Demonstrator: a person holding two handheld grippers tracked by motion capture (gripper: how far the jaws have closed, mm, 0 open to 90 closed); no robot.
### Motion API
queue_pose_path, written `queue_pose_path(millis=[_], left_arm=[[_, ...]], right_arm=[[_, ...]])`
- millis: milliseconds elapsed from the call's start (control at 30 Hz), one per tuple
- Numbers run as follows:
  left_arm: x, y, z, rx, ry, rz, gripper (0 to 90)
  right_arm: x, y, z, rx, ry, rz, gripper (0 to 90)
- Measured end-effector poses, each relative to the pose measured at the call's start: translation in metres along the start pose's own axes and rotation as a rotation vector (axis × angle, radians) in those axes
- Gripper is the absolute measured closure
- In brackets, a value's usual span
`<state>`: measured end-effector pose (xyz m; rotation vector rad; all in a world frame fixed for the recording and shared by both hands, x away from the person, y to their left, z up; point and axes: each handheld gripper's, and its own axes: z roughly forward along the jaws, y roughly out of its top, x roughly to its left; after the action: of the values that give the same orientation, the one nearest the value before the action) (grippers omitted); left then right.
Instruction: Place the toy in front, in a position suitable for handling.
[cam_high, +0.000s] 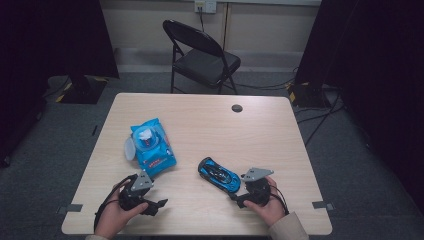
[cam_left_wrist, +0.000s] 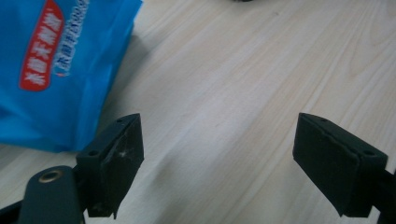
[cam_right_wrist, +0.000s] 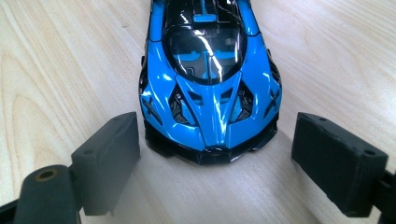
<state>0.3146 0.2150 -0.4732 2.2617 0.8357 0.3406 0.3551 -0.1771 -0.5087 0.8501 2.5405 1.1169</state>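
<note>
A blue toy sports car (cam_high: 218, 174) (cam_right_wrist: 210, 70) stands on the wooden table (cam_high: 210, 125), right of centre near the front. My right gripper (cam_high: 239, 193) (cam_right_wrist: 215, 163) is open, its jaws on either side of the car's nose and just short of it, not touching. A blue pack of wet wipes (cam_high: 150, 146) (cam_left_wrist: 51, 70) lies left of centre with its white lid flipped open. My left gripper (cam_high: 159, 204) (cam_left_wrist: 217, 154) is open near the front left of the table, just in front of the pack, with bare wood between its jaws.
A black folding chair (cam_high: 202, 55) stands beyond the far edge of the table. A dark round cable hole (cam_high: 237, 108) sits near the back edge. Dark curtains hang at both sides, with cables on the floor at the right.
</note>
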Motion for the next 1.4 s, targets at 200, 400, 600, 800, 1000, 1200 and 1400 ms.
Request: queue_pose_path(millis=[200, 400, 600, 800, 1000, 1200, 1400], left_arm=[[0.015, 0.008, -0.012, 0.016, 0.031, -0.024, 15.8], [0.023, 0.017, -0.017, 0.003, 0.043, -0.039, 15.8], [0.031, 0.028, -0.02, -0.004, 0.06, -0.067, 15.8], [0.037, 0.038, -0.023, -0.017, 0.067, -0.086, 15.8], [0.044, 0.049, -0.024, -0.011, 0.058, -0.106, 15.8], [0.05, 0.059, -0.026, -0.025, 0.062, -0.112, 15.7], [0.051, 0.061, -0.024, -0.011, 0.059, -0.098, 15.8]], right_arm=[[0.001, 0.0, 0.0, 0.005, 0.007, -0.007, 12.6], [0.001, 0.0, 0.0, 0.006, 0.007, -0.007, 12.6], [0.001, 0.0, 0.0, 0.006, 0.007, -0.007, 12.6], [0.001, 0.0, 0.0, 0.006, 0.007, -0.006, 12.6], [0.0, 0.0, 0.0, 0.006, 0.007, -0.006, 12.5], [0.0, 0.0, 0.0, 0.006, 0.007, -0.006, 12.5], [0.001, 0.0, 0.0, 0.006, 0.007, -0.006, 12.5]])
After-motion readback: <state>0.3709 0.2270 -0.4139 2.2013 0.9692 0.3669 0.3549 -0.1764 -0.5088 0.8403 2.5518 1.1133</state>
